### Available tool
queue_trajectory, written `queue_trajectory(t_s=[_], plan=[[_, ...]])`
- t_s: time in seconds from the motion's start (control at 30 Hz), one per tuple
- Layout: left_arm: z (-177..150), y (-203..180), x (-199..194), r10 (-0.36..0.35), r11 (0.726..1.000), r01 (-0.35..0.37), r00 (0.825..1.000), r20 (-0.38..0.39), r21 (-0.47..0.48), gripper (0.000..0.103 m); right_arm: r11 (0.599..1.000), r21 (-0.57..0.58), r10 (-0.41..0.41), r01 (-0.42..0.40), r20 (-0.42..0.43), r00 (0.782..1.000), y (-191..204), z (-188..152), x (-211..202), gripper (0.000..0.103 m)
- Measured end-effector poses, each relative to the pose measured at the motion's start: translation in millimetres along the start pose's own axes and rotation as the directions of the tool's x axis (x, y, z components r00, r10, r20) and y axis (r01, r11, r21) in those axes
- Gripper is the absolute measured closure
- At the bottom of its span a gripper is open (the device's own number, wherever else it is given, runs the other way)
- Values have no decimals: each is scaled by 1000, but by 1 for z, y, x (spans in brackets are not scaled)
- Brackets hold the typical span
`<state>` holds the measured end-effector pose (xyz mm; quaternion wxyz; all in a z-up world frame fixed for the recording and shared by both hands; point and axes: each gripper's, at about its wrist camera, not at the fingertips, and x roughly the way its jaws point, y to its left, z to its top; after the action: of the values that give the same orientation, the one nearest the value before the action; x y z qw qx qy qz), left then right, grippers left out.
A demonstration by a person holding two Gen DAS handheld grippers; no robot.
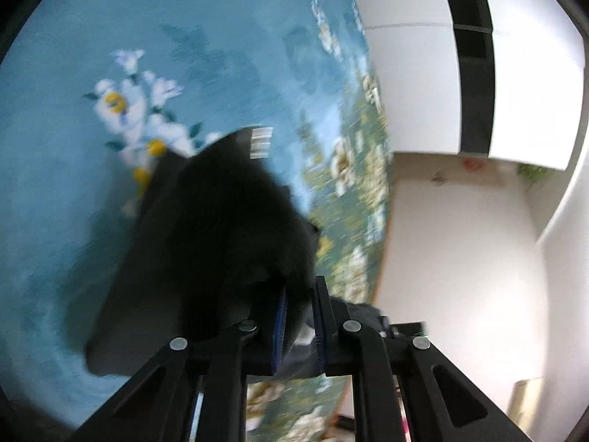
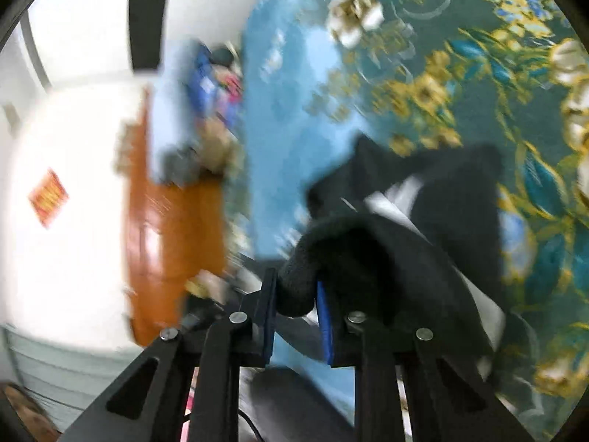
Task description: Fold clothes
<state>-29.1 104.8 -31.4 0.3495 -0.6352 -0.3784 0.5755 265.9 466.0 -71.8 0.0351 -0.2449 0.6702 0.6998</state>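
A black garment with a white striped label hangs above the blue floral carpet in the left wrist view. My left gripper is shut on a bunched edge of it, cloth filling the gap between the blue pads. In the right wrist view the same black garment, showing white panels, drapes to the right over the carpet. A rolled black edge is clamped in my right gripper. Both views are blurred by motion.
The blue and green floral carpet covers the floor. White walls border it. In the right wrist view an orange wooden door and a blurred pile of coloured items stand beyond the carpet's edge.
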Motion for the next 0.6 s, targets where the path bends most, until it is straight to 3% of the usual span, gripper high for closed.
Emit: queue_trajectory(t_s=[0.2,0.3,0.37,0.43,0.53,0.6], plan=[[25,-5,4,-20,996,25,998,63,-82,88,996,92,-3,-6,95,995,-17,23,-1,83],[26,3,-1,2,992,8,996,84,-123,76,992,129,-16,-1,127,992,-26,28,-3,83],[20,9,-9,-6,993,16,995,95,-113,60,988,153,-25,2,147,989,-33,31,-4,80],[17,16,-16,27,996,-17,993,115,-91,50,984,178,-35,5,167,985,-39,34,-5,77],[11,34,-28,101,993,-92,985,143,-67,46,981,194,-55,16,197,979,-43,37,-8,64],[3,51,-29,158,986,-149,978,133,-76,46,989,129,-99,72,213,972,-29,33,-21,63]])
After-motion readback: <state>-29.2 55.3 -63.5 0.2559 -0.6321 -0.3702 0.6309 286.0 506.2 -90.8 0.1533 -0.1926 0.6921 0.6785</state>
